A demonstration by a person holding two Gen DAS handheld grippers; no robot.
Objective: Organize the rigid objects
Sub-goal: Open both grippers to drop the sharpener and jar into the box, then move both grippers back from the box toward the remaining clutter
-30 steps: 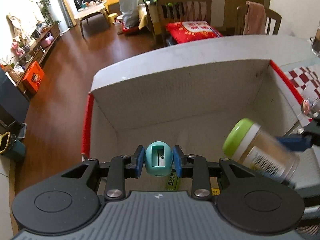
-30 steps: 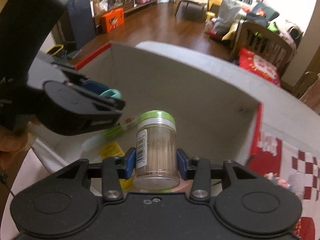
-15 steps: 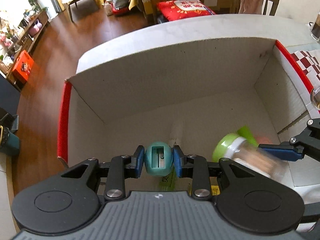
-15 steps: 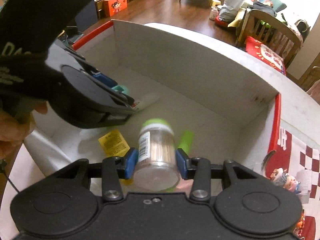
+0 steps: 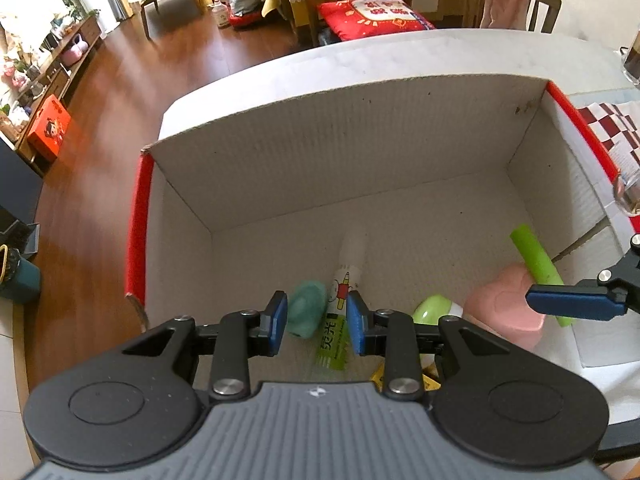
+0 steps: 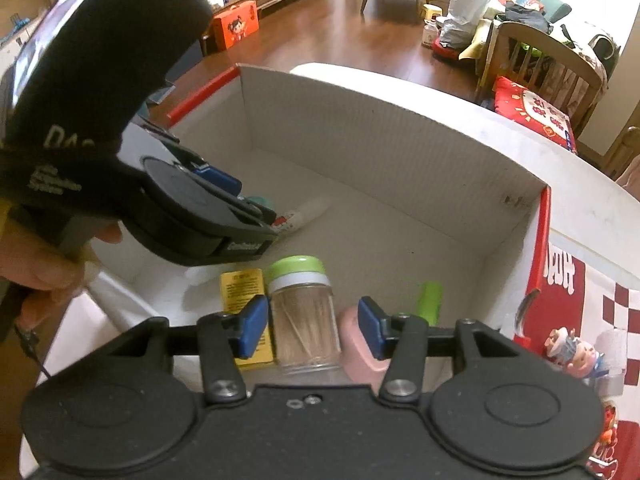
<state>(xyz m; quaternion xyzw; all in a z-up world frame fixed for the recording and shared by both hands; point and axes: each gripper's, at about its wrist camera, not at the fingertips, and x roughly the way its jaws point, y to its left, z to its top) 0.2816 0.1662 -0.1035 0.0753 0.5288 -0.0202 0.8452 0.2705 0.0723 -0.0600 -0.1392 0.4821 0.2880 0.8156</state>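
right gripper (image 6: 312,328): jaws have just been opening and stand apart, clear on both sides of the toothpick jar (image 6: 302,312); nothing gripped
left gripper (image 5: 316,322): jaws narrowly parted, with a gap beside the teal sharpener (image 5: 307,314), which lies on the floor of the box just beyond the pads, toward the left pad; not pinched
jar, place: inside the cardboard box (image 5: 360,148), near wall, between the yellow packet (image 6: 242,300) on its left and the pink block (image 6: 360,344) on its right
jar, axis: runs straight away from the right gripper, lid at the far end; whether it stands or lies I cannot tell
nearer hand: right for the jar, left for the sharpener
jar, look: clear sides packed with pale wooden picks, white collar, lime-green lid
other contents: glue stick (image 5: 344,284) beside the sharpener, green tube (image 5: 536,258) far right
judgement: both items look delivered; withdrawing upward should clear them
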